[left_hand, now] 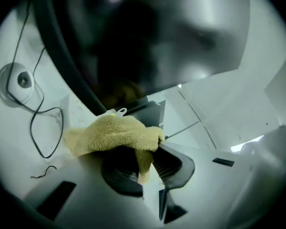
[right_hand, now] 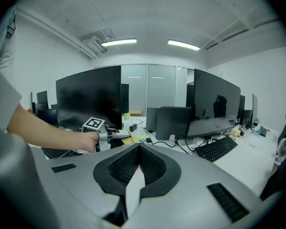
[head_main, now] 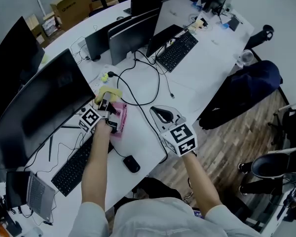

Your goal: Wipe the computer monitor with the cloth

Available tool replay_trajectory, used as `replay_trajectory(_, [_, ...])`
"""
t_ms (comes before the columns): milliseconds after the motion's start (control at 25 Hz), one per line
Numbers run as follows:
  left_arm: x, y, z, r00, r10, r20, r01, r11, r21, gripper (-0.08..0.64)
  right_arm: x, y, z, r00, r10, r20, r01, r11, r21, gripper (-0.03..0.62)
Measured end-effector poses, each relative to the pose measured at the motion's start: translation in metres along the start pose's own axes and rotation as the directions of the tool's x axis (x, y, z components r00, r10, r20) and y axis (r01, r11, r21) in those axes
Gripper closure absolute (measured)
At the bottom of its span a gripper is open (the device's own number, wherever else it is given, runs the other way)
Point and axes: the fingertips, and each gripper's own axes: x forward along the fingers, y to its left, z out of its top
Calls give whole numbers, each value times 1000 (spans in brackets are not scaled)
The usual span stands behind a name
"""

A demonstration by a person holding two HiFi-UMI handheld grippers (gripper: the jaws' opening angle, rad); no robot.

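Note:
The large dark curved monitor (head_main: 39,107) stands at the left of the white desk. My left gripper (head_main: 104,102) is near its lower right corner, shut on a yellow terry cloth (head_main: 110,93). In the left gripper view the cloth (left_hand: 112,133) is bunched over the closed jaws of the gripper (left_hand: 150,151), with the monitor's dark screen (left_hand: 148,37) close above it. My right gripper (head_main: 163,115) hovers over the desk to the right, shut with nothing in it. In the right gripper view its gripper (right_hand: 138,149) points at the monitor (right_hand: 88,97).
A black keyboard (head_main: 76,167) and mouse (head_main: 131,163) lie near the front edge. A pink object (head_main: 121,117) sits under the left gripper. Black cables (head_main: 143,90) cross the desk. More monitors (head_main: 130,36), a second keyboard (head_main: 177,51) and a dark jacket (head_main: 246,88) are further off.

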Motion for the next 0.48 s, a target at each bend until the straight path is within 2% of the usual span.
replay_trajectory(120, [-13,-42,-2,998,-54,-35,59,987,152,501,-14,3,8,1000,-23,18,23,1000,0,565])
replay_trajectory(240, [-43,-78,15,996,-81,-36,88,951,296,501,-22,15,20,999,-35,35,35,999,3,565])
replay_trajectory(360, [-86,-106,43,997,-79,-24,81,897,435,500,-25,39,40,997,-19,71,18,1000,15,565])
replay_trajectory(480, [-137,-132,72,997,-82,-12,75,828,555,500,-25,72,68,993,5,116,-5,1000,0,565])
